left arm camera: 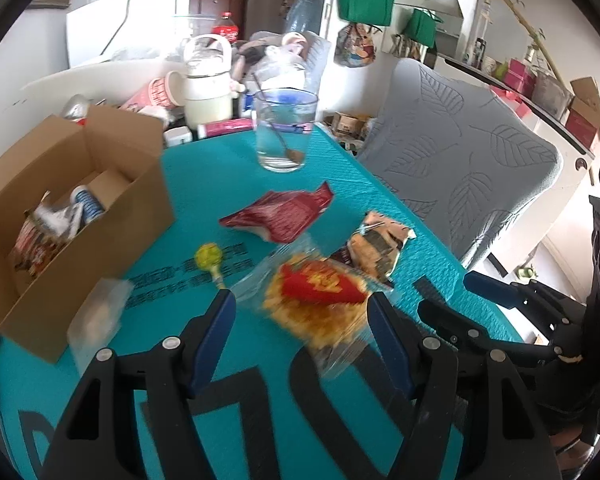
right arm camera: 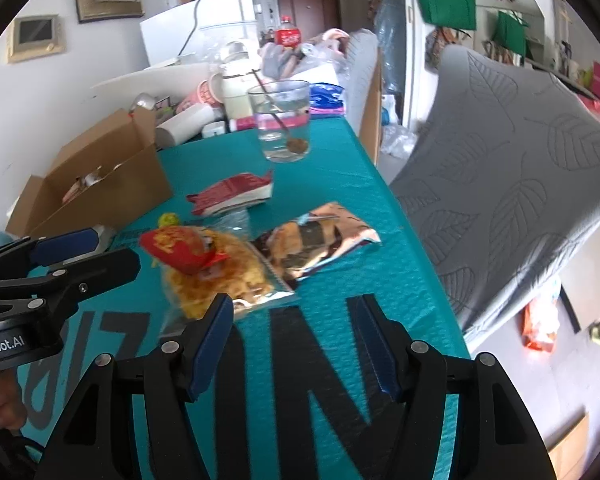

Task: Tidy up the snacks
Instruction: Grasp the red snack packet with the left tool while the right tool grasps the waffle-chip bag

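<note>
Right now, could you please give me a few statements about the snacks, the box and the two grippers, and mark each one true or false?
1. The cardboard box already holds some snack packets. True.
2. The left gripper is shut on the lollipop. False: its jaws stand open and empty; the lollipop lies on the teal table cover.
3. The glass has a spoon standing in it. True.
4. The dark red packet lies inside the box. False: it lies on the cover.
5. The right gripper holds nothing. True.
</note>
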The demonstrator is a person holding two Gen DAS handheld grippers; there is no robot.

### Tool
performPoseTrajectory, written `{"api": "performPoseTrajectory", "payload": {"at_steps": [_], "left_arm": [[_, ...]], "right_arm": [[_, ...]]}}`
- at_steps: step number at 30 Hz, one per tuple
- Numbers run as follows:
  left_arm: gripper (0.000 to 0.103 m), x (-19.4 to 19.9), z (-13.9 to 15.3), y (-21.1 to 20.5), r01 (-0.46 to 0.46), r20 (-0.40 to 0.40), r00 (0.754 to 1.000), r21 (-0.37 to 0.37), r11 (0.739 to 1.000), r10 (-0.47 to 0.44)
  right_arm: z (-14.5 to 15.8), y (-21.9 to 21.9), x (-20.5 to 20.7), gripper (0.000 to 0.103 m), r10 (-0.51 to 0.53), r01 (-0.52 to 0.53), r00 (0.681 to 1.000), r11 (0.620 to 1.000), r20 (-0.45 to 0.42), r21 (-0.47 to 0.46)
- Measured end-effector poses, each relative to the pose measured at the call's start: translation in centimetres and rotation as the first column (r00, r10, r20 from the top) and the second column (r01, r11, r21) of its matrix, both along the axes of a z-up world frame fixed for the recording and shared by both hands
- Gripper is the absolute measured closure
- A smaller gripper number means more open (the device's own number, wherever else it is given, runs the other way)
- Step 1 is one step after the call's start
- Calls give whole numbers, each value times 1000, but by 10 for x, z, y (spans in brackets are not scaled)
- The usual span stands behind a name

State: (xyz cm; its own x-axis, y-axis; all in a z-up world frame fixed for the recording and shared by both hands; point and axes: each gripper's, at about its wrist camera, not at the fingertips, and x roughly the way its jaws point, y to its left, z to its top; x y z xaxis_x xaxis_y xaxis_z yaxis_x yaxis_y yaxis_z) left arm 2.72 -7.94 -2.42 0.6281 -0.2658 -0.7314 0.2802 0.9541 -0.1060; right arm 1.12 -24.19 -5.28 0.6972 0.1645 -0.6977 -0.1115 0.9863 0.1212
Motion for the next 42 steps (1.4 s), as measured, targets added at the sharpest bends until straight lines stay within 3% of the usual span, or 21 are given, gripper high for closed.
{"api": "performPoseTrajectory", "payload": {"at_steps": [13, 19, 20, 23, 36, 39, 42], "left_arm": [[36, 43, -18, -41, 68, -54, 996, 56, 996, -65], [36, 54, -35, -38, 81, -112, 991, 32, 996, -77], [38, 55, -38, -37, 82, -119, 990, 29, 996, -78], [62, 56, -44, -36, 76, -128, 989, 47, 996, -70], [64, 33, -29, 4, 15, -106, 994, 29, 999, -12], [64, 28, -30, 21, -21, -107, 994, 36, 999, 25], [64, 24, -35, 40, -64, -108, 992, 50, 997, 69]], "right_arm": [[-6, -37, 30, 39, -60, 61, 997, 998, -45, 20], [-14, -39, 40, 39, -50, 52, 996, 998, -70, 20], [-15, -39, 40, 39, -48, 50, 996, 999, -73, 21], [-16, -38, 41, 39, -42, 44, 996, 999, -79, 24], [-18, -10, 42, 39, 60, -54, 994, 996, -95, 66], [-19, 5, 45, 31, 118, -107, 988, 988, -97, 108], [-23, 19, 49, 29, 167, -153, 980, 980, -108, 130]]}}
